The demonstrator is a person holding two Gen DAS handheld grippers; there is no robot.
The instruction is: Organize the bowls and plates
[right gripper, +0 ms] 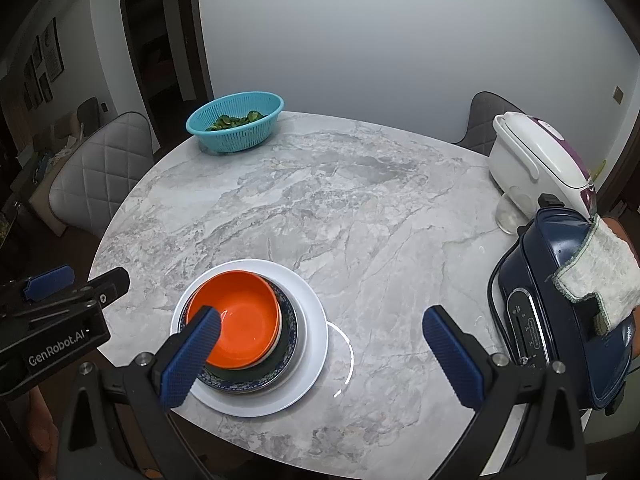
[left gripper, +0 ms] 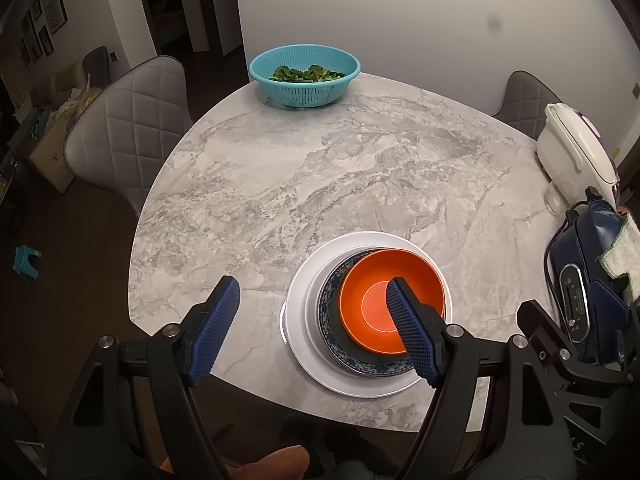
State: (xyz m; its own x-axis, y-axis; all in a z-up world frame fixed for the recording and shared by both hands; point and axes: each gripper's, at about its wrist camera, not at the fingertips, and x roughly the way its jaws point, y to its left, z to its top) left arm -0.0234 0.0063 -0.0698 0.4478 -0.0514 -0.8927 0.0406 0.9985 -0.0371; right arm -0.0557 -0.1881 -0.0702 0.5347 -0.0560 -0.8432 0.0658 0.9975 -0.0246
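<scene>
An orange bowl (left gripper: 380, 300) sits on top of a stack: a dark blue patterned plate (left gripper: 332, 320) under it and a large white plate (left gripper: 300, 312) at the bottom, near the table's front edge. The same stack shows in the right wrist view: orange bowl (right gripper: 244, 320), blue plate (right gripper: 290, 344), white plate (right gripper: 312, 320). My left gripper (left gripper: 312, 312) is open and empty above the stack's left side. My right gripper (right gripper: 320, 344) is open and empty above the stack's right side. The left gripper's body also shows in the right wrist view (right gripper: 52, 320).
A marble table (left gripper: 280, 184) holds a teal basket of greens (left gripper: 304, 76) at the far edge. A white appliance (left gripper: 576, 148), a glass (left gripper: 554, 200) and a dark blue appliance (left gripper: 584, 288) with a cloth (left gripper: 624, 252) stand at the right. Grey chairs (left gripper: 120, 132) stand around.
</scene>
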